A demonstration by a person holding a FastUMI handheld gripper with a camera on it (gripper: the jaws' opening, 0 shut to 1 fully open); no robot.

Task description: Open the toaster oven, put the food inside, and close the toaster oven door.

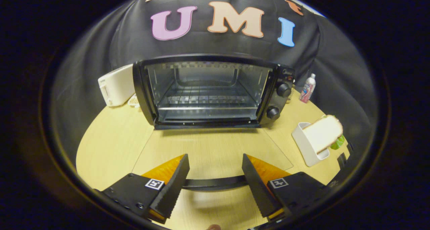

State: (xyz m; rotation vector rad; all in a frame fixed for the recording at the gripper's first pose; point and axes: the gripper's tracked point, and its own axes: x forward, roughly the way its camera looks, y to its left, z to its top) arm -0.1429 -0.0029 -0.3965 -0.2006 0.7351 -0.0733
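The black toaster oven [211,88] stands at the back of the round wooden table with its cavity and wire rack [206,100] exposed. Its glass door [215,142] is folded down flat toward me, and the black door handle [215,183] runs crosswise just behind my fingertips. My gripper [215,156] is open over the lowered door, with nothing between its fingers. The food, a slice of bread [323,133], leans in a white holder [304,144] to the right of the oven, well off from the fingers.
A white toaster [116,85] sits left of the oven. A small bottle [307,88] stands at the back right. Something green [337,143] lies behind the bread holder. Bare table [111,146] stretches left of the door.
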